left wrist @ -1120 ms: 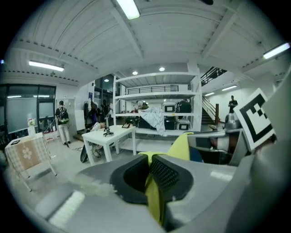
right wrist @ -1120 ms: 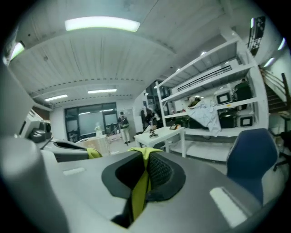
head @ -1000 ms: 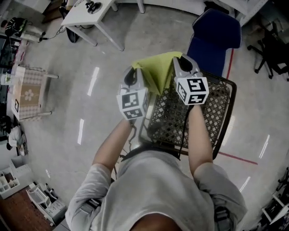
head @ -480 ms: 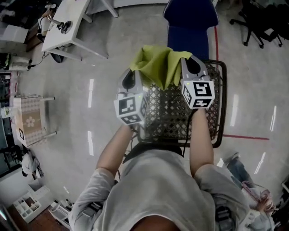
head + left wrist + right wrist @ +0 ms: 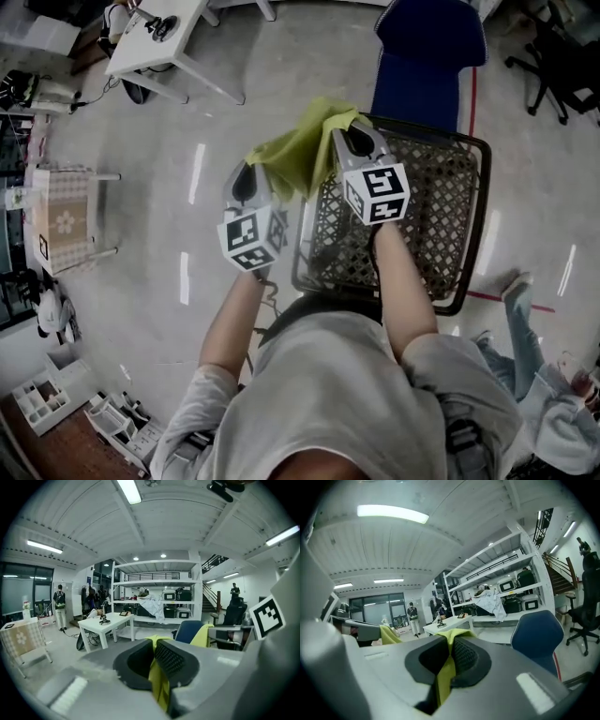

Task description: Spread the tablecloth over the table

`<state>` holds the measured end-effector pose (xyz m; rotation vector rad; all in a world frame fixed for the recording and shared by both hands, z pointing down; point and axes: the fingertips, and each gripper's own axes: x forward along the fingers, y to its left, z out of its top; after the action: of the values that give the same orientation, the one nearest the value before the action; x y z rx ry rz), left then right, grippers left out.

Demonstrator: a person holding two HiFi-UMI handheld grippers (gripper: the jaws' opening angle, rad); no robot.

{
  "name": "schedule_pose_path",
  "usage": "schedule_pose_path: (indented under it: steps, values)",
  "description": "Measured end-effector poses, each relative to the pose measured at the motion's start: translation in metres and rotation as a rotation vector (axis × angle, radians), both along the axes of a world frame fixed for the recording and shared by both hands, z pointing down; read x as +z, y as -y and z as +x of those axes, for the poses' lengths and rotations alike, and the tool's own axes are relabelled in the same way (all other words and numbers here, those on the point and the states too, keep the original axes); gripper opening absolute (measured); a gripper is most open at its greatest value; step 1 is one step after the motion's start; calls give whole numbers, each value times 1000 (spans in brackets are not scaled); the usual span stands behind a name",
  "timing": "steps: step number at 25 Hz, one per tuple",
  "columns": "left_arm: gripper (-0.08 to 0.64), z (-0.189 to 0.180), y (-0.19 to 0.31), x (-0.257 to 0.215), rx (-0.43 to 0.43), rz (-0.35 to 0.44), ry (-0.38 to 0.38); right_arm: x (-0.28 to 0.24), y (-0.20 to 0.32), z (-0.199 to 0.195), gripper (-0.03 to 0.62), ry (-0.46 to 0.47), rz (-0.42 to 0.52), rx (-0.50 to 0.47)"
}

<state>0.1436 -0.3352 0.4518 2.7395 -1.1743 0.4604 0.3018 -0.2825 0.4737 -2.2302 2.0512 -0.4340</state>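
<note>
L gripper [image 5: 246,180] clamped on tablecloth [image 5: 295,155] edge; cloth bunched mid-air at its 2 o'clock; R gripper [image 5: 351,142] clamped on opp. edge, over mesh basket [image 5: 422,225]. Grips should be drawn apart evenly, no slack, before laying.

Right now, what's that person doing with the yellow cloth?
A person holds a gripping tool in each hand. The left tool and the right tool are both shut on a yellow-green cloth, which hangs bunched between them near a corner of a black mesh basket. The cloth is in the air and not yet spread on any table.
</note>
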Motion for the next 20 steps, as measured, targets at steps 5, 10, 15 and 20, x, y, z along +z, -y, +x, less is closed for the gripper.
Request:
schedule_pose_path:
  steps: [5, 10, 15, 20]
  values:
    - [25, 27, -17, 9, 34, -5, 18, 0, -29, 81, 9, -44, 21, 125]
    - [25, 118, -69, -2, 227, 19, -38, -52, -204, 246, 9, -102, 66, 504]
    - [25, 190, -137, 5, 398, -34, -81, -67, -412, 304, 9, -180, -35, 904]
    - [25, 213, -185, 20, 490, -71, -41, -50, -521, 308, 9, -174, -107, 1134]
